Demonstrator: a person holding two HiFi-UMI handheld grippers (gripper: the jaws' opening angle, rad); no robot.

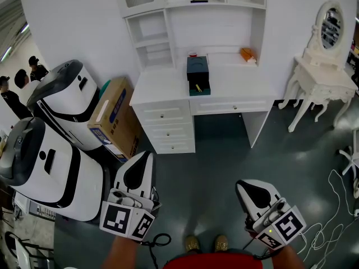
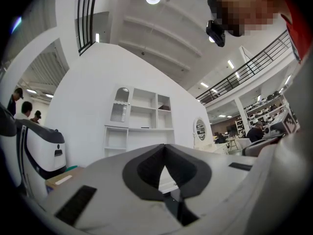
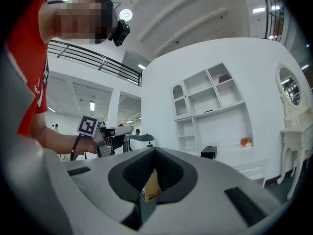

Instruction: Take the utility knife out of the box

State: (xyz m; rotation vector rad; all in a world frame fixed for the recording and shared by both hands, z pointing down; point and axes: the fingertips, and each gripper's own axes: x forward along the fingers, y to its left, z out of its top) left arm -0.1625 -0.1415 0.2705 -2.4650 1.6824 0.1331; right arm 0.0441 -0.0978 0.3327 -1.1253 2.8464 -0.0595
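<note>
The desk [image 1: 162,89] bears a dark box [image 1: 198,70]; an orange object [image 1: 248,55].

A white desk [image 1: 160,88] with shelves [image 1: 193,21] stands far, a vanity [image 1: 317,74] at its right. A carton [image 1: 114,115] leans at its left, beside two white machines [image 1: 56,170].

The yellow thing [image 1: 198,87] in the distant box [image 1: 197,70] is too small to identify.

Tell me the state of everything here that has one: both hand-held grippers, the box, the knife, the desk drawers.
Left hand-held gripper: jaws shut, empty.
Right hand-held gripper: jaws shut, empty.
Box: on the desk, apparently open at the front.
Utility knife: small yellow shape lying in the box, not taken out.
Desk drawers: all shut.
</note>
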